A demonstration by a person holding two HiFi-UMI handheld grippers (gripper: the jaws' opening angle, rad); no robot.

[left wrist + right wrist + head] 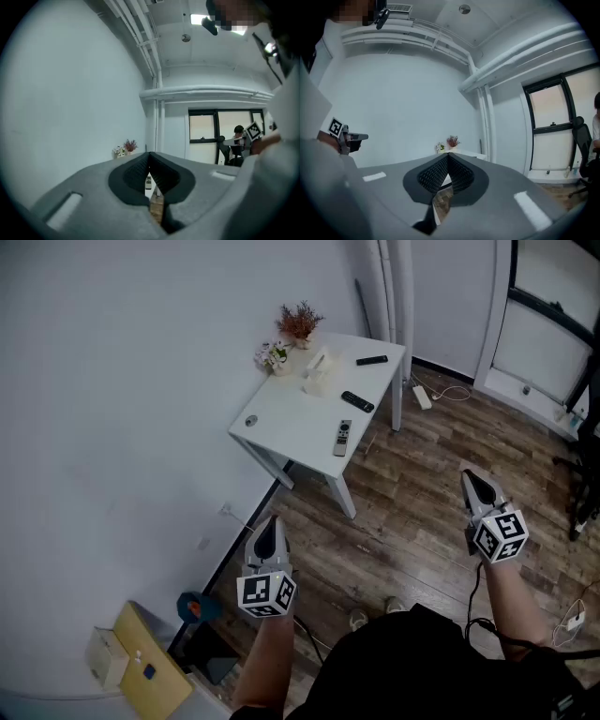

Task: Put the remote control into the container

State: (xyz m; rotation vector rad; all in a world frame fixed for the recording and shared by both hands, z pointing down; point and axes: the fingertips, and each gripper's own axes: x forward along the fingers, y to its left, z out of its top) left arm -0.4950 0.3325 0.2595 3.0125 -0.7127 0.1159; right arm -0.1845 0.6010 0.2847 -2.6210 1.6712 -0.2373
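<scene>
The left claw (269,526) and the right claw (472,481) are both fully closed and hold nothing. In each gripper view the ribbed pads meet at the tip, with only floor and table showing through the slit below them. Both claws hang in the air in front of the person, well apart from each other and well short of the table (281,423).

The table stands ahead, up against the wall, and it looks slightly closer to the left claw. Three remotes lie on it. A pale remote (343,437) lies nearest, just inside the near corner, with its long axis pointing roughly back toward the person. A black remote (357,401) lies crosswise behind it along the right edge. Another black one (372,360) sits by the far right corner. The task sentence does not say which remote is meant.

The cream container (319,374) stands farther in toward the wall edge. It is near the middle black remote and just in front of two small pots of flowers (298,322). A small round object (250,421) sits near the left corner.

Only bare wooden floor (412,512) lies between the claws and the table. A power strip (422,397) lies on the floor beyond the table's right edge, clear of a straight approach.
</scene>
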